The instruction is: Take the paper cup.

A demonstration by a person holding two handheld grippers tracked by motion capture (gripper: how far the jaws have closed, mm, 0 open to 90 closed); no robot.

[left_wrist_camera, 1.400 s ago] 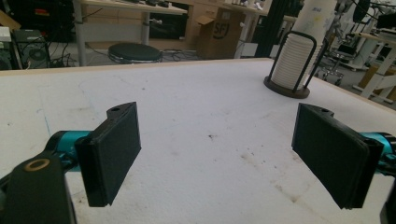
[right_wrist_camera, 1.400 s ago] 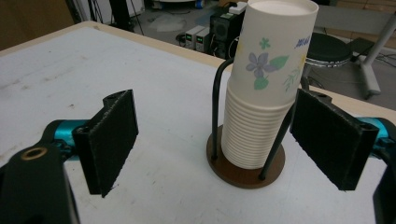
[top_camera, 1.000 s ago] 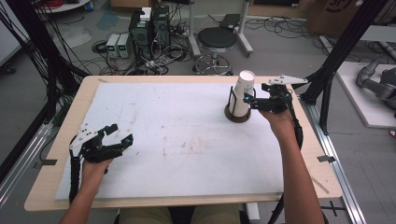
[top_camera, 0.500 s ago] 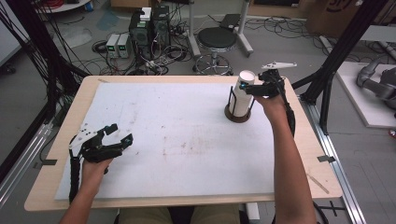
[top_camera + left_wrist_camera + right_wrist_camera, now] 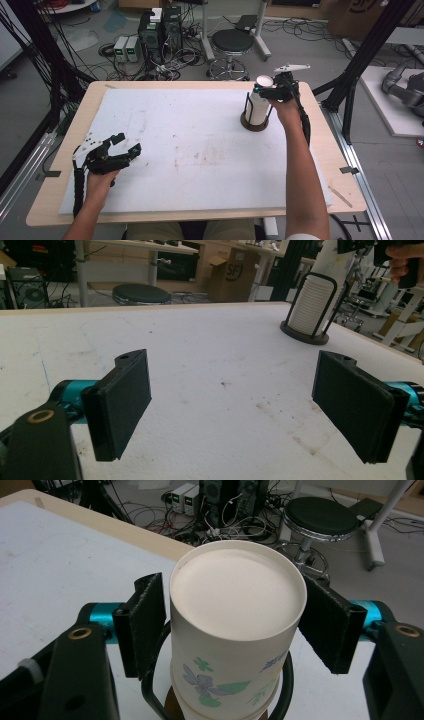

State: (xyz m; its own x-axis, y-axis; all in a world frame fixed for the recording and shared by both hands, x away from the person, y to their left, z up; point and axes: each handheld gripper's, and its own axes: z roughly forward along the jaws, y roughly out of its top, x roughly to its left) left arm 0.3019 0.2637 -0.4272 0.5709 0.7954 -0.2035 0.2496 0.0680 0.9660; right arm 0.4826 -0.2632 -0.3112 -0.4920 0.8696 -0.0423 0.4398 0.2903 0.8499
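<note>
High view: right gripper (image 5: 263, 90) jaws have just closed on cup (image 5: 260, 102).

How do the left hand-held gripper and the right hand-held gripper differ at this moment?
The left hand-held gripper stands wide open over bare table padding; the right hand-held gripper has just closed on the top paper cup of the stack. The left is low; the right is raised. Both have black padded jaws.

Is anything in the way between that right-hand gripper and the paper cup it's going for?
Nothing visible. The right gripper has just been closing, and its fingers sit on either side of the top paper cup of the stack in the black wire holder, pressing its sides.
</note>
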